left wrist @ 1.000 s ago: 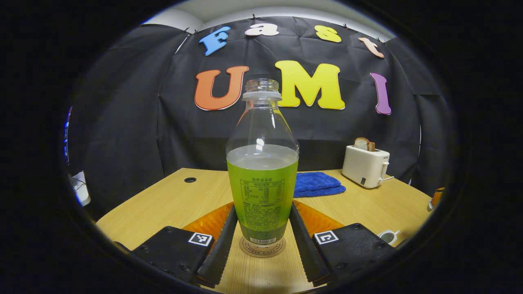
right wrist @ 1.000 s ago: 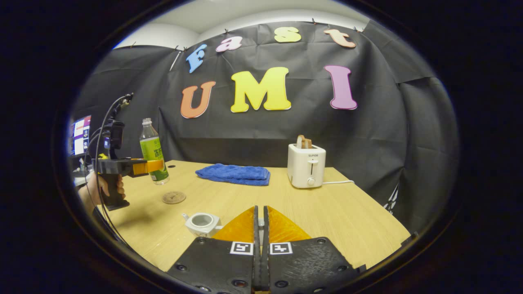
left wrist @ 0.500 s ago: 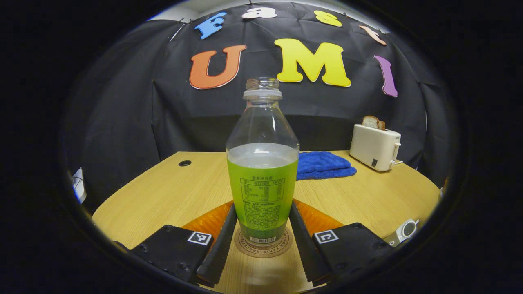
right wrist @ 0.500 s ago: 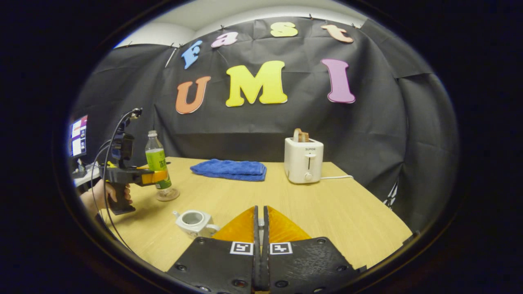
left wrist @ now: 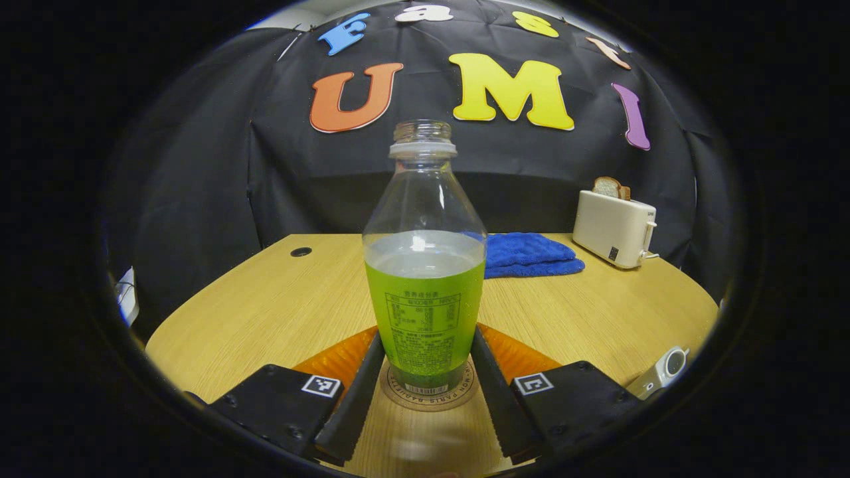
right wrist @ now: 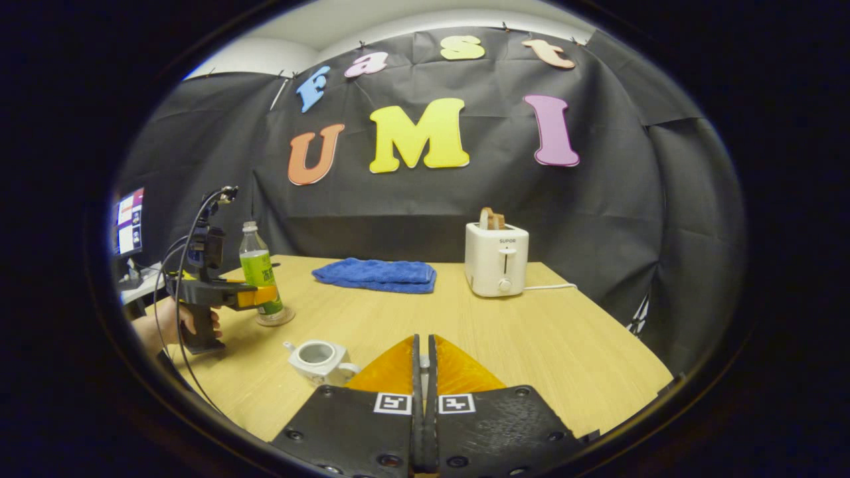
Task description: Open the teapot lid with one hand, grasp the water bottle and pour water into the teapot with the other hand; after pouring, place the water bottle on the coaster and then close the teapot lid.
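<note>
A clear water bottle (left wrist: 425,285) with a green label and no cap stands upright on a round coaster (left wrist: 430,398). My left gripper (left wrist: 426,337) is shut on the bottle's lower body, one finger on each side. In the right gripper view, a hand (right wrist: 166,322) holds the left gripper (right wrist: 255,295) with the bottle (right wrist: 255,265) over the coaster (right wrist: 275,320) at the table's left. The white teapot (right wrist: 317,358) sits open without its lid, close to my right gripper (right wrist: 423,342). That gripper is shut, with a small pale piece, apparently the lid's knob, pinched between its tips.
A folded blue towel (right wrist: 375,275) lies at the back of the wooden table (right wrist: 544,352). A white toaster (right wrist: 496,259) with bread in it stands to the towel's right. A monitor (right wrist: 126,222) glows beyond the table's left edge. The teapot (left wrist: 661,372) shows low right in the left gripper view.
The left gripper brought the bottle down from the air onto the coaster. The right gripper stayed shut and barely moved.
</note>
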`<state>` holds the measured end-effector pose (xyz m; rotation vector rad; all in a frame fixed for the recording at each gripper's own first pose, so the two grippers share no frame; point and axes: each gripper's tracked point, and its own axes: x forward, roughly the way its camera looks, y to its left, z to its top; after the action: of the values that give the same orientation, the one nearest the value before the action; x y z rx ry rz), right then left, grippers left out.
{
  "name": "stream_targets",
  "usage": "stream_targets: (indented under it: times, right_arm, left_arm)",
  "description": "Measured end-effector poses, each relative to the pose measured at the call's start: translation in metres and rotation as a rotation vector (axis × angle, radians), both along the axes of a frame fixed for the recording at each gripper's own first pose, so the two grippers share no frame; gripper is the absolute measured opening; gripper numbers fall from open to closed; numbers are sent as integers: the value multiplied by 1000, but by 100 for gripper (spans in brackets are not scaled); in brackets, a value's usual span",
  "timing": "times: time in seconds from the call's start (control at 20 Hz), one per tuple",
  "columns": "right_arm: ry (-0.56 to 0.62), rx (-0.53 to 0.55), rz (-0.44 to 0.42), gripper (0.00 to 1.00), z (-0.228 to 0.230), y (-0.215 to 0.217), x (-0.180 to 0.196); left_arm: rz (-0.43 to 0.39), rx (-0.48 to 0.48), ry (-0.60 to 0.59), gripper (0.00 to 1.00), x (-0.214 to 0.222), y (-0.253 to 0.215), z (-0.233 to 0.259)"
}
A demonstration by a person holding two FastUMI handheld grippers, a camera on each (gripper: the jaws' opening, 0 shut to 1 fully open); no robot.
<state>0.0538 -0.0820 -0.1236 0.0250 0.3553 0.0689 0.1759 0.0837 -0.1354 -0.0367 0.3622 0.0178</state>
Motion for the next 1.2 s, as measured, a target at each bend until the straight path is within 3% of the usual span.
stream_targets:
  times: [0.15,0.25,0.3,0.6,0.85,1.2]
  right_arm:
    - [-4,0,1,0,2,1,-1]
    - [-10,-1,3,0,5,4,-3]
    - [-15,-1,6,0,8,6,-2]
    - [-65,-5,72,0,28,41,10]
    - [-105,-1,157,0,36,85,28]
    - [-66,17,232,0,3,125,45]
  left_arm:
    - [-1,3,16,82,-3,0,-2]
    - [5,-4,11,90,-5,2,0]
    - [9,-6,7,100,-8,4,4]
    - [41,-16,27,100,-57,23,20]
    - [75,12,-34,100,-110,42,53]
    - [115,42,-110,100,-165,47,79]
